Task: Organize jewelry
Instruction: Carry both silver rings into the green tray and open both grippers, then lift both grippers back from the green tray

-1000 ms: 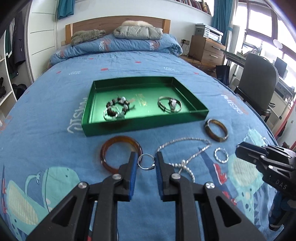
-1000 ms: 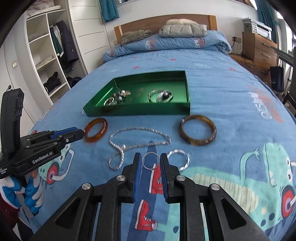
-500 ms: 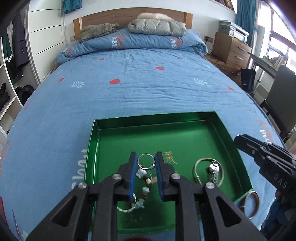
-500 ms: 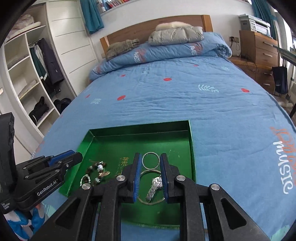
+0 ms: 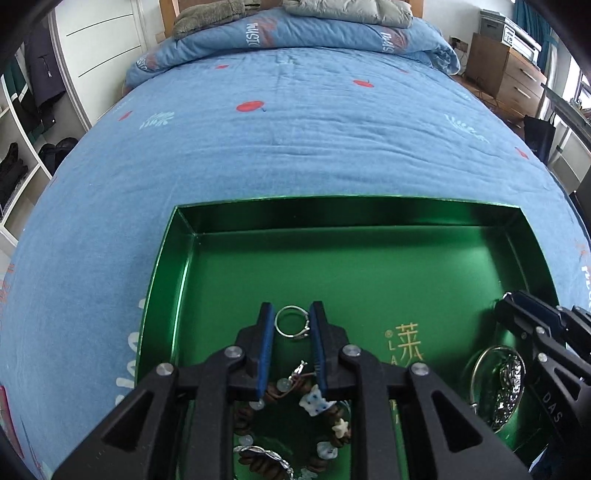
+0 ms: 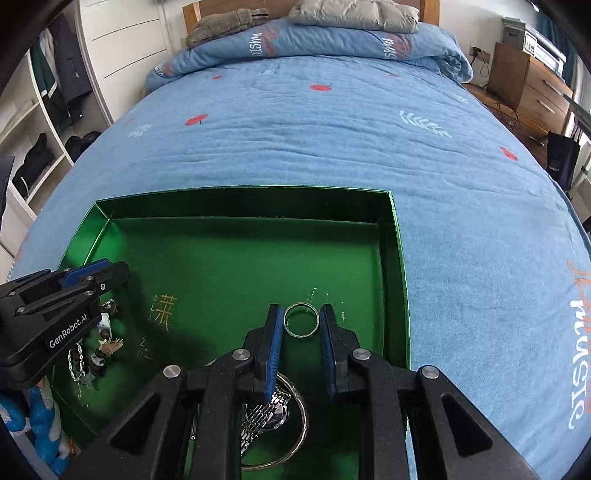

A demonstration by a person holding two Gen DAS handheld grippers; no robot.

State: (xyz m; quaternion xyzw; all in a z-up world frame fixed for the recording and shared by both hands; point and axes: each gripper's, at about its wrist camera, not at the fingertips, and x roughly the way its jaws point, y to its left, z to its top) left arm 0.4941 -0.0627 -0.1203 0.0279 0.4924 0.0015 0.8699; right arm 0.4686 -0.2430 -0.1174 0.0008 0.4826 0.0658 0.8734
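A green tray (image 5: pixel 362 212) lies on the blue bed; it also shows in the right wrist view (image 6: pixel 400 258). My left gripper (image 5: pixel 291 326) is shut on a small silver ring (image 5: pixel 291 325) and holds it over the tray's left half, above a beaded bracelet (image 5: pixel 314 406). My right gripper (image 6: pixel 301 320) is shut on a plain silver ring (image 6: pixel 301 319) over the tray's right half, above a silver bangle and watch (image 6: pixel 273 413). Each gripper shows in the other's view: the right one (image 5: pixel 539 339) and the left one (image 6: pixel 55 306).
The blue bedspread (image 5: pixel 295 129) stretches beyond the tray to a folded quilt and pillows (image 5: pixel 295 26) at the headboard. Wardrobe shelves (image 6: pixel 40 147) stand at the left, a wooden dresser (image 6: pixel 528 81) at the right.
Both grippers have carried their rings from the bedspread in front of the tray to over the tray, and have come lower and farther in during the last half second.
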